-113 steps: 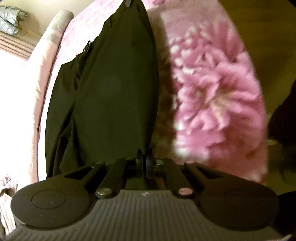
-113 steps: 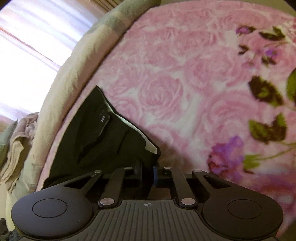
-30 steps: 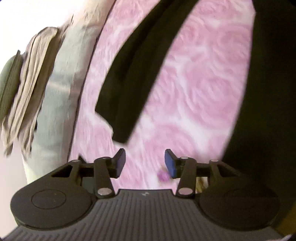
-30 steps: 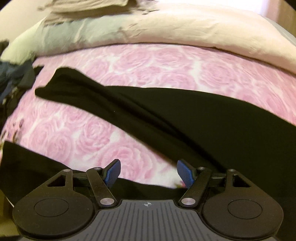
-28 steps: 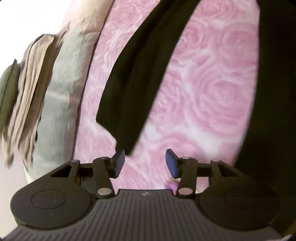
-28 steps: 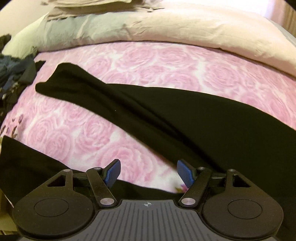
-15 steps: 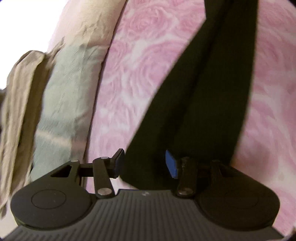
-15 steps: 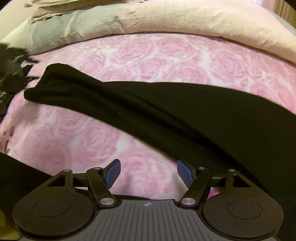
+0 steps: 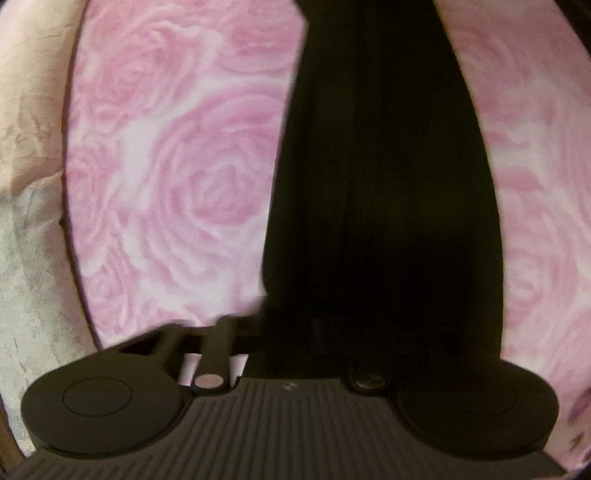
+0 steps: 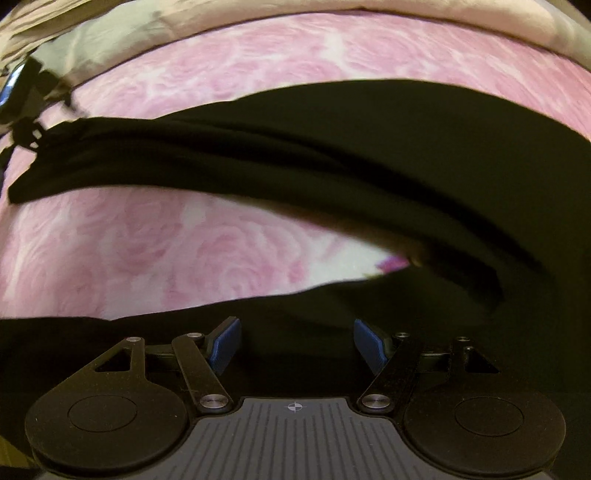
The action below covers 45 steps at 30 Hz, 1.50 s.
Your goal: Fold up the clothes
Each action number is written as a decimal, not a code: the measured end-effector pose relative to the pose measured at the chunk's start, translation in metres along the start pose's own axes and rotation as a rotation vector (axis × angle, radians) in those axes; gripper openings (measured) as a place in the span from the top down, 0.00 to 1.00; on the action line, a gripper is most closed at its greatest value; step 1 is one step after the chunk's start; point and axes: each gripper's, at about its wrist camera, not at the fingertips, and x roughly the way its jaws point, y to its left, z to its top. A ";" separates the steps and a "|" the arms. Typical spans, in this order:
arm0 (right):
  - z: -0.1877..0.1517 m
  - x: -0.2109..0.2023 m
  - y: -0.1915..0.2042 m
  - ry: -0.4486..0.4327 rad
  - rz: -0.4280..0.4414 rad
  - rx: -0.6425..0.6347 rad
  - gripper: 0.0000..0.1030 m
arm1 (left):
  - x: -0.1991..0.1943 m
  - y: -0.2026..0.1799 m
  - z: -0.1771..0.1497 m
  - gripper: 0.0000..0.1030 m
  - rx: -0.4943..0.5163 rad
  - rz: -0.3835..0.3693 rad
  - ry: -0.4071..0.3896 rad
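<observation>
Right gripper (image 10: 297,345) is seen w/ blue pads (image 10: 223,345) spread wide apart, nothing held, poised low over the near leg of the black trousers (image 10: 332,147). Left gripper (image 9: 321,332) is mostly lost against dark cloth; whether its jaws are spread or pressed together cannot be told, since the tips are hidden by the trouser leg (image 9: 380,184) and the frame is blurred.

Trousers are laid out on the pink rose-print blanket (image 10: 147,258), legs splayed apart in a V, w/ a wedge of blanket showing btwn them. A pale duvet (image 10: 332,14) is bunched along the far edge of the bed.

Change vs approx 4 s ago: both grippers were clamped on the garment then; by 1 s ago both were spread and free. Over the last sec the left gripper has been brought from beside the far leg's hem to right on top of it, and the right one has been lowered toward the near leg.

Meaning for the task, as a judgement: a re-grip is prob. being set up, one gripper per leg, so the legs can be brought together and laid one on the other. No fold is visible yet in the spread legs.
</observation>
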 end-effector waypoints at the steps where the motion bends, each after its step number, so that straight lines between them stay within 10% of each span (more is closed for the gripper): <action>1: -0.001 0.000 -0.001 0.000 -0.003 0.017 0.31 | -0.006 -0.003 -0.002 0.98 -0.004 0.012 -0.003; 9: 0.006 -0.018 0.005 -0.022 -0.005 -0.034 0.31 | -0.129 -0.089 -0.040 0.99 -0.093 0.225 -0.088; 17: 0.004 -0.020 0.017 0.003 0.016 -0.096 0.31 | -0.130 -0.230 -0.051 1.00 -0.078 0.089 0.090; 23: 0.010 -0.025 0.034 -0.008 0.021 -0.196 0.31 | -0.124 -0.214 -0.069 0.91 -0.412 0.035 0.104; 26: 0.020 -0.025 0.043 -0.023 0.015 -0.272 0.31 | -0.132 -0.194 -0.073 0.64 -0.536 0.060 0.034; 34: 0.099 0.005 0.093 -0.115 -0.002 -0.741 0.31 | -0.105 -0.202 -0.058 0.53 -0.478 0.131 0.010; 39: 0.128 0.049 0.122 -0.071 -0.045 -1.031 0.31 | -0.078 -0.206 -0.087 0.57 -0.451 0.164 0.073; 43: 0.130 0.078 0.136 0.004 -0.076 -1.232 0.32 | -0.069 -0.202 -0.102 0.94 -0.421 0.134 0.071; 45: 0.135 0.086 0.137 0.013 -0.075 -1.280 0.32 | -0.072 -0.200 -0.103 0.97 -0.415 0.143 0.060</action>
